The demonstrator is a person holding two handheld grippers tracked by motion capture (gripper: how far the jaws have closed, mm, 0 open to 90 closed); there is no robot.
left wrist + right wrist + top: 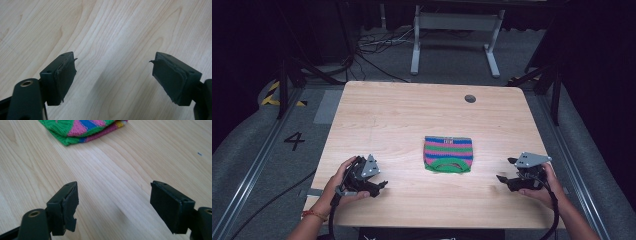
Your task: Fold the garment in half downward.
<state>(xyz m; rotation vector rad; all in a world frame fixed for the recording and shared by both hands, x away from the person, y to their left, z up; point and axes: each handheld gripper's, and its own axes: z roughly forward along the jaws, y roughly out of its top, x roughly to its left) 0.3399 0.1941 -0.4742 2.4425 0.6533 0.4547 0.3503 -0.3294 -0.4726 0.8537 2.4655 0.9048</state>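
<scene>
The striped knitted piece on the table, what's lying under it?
The striped knitted piece lies folded flat on the bare wooden table, its layers stacked at the near edge. Whatever sits between the folds or beneath it is covered.

folded knit garment between two grippers

the striped folded knitted garment point(448, 154) lies on the pale wooden table point(412, 115), left gripper point(379, 187) to its left, right gripper point(505, 170) to its right.
</scene>
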